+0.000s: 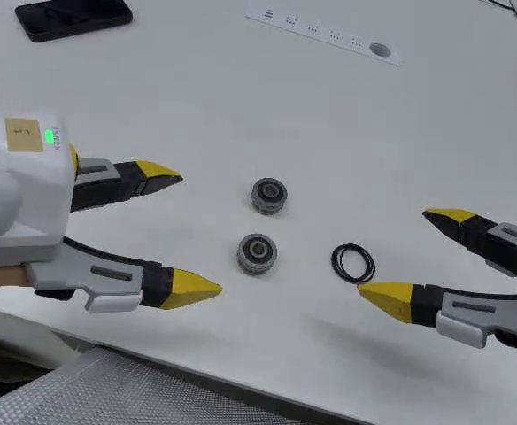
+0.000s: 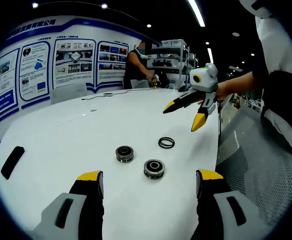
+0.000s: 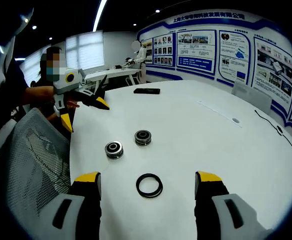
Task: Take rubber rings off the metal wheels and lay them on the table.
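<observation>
Now, both grippers hover released over the white worktop, holding nothing: the left gripper has its yellow-tipped fingers spread, and the right gripper likewise. Between them sit two small round metal wheels with dark rims: the farther wheel and, at its 7 o'clock, the nearer wheel. Thin black rubber rings lie flat at the nearer wheel's 3 o'clock. Whether either wheel wears a ring I cannot tell. If one does, pin that wheel with the left fingers and pinch only the rubber edge with the right, peeling outward so the wheel cannot roll.
</observation>
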`<state>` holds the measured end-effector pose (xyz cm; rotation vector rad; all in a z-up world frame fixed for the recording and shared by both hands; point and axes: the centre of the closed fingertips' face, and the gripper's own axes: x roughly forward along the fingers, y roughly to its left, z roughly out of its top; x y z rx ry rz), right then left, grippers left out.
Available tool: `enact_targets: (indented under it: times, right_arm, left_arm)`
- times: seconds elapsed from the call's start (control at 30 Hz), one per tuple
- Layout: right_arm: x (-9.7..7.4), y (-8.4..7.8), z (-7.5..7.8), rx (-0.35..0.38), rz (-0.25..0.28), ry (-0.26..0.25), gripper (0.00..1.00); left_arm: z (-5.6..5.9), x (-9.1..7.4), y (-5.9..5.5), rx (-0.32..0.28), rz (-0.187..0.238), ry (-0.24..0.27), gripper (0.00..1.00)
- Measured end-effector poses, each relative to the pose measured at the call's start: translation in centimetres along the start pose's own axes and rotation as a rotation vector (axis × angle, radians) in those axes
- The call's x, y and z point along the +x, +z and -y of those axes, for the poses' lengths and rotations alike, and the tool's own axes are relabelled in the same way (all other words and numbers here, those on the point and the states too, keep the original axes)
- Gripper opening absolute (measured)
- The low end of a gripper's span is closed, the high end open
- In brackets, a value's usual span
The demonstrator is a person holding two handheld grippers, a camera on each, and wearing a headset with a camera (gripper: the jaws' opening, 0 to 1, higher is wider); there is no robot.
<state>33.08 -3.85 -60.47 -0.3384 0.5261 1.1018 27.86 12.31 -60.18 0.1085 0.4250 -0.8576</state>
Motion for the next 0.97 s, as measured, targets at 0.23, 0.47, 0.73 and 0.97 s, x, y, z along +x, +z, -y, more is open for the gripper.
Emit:
enact_targets:
  times: [0.23, 0.47, 0.73, 0.97]
  right_arm:
    - [-0.3, -0.2, 0.4, -0.018, -0.019, -0.004, 0.8]
    - [-0.4, 0.0, 0.7, -0.016, -0.015, -0.013, 0.8]
    - [-0.4, 0.2, 0.7, -0.01, -0.007, -0.021, 0.8]
    - [-0.7, 0.2, 1.1, 0.002, 0.004, -0.044, 0.8]
  left_arm:
    - [0.2, -0.1, -0.2, -0.003, -0.004, 0.0, 0.8]
    - [0.4, 0.0, -0.4, -0.004, -0.013, -0.002, 0.8]
    - [0.5, 0.1, -0.4, -0.006, -0.017, -0.001, 0.8]
    - [0.5, 0.4, -0.6, -0.004, -0.029, -0.014, 0.8]
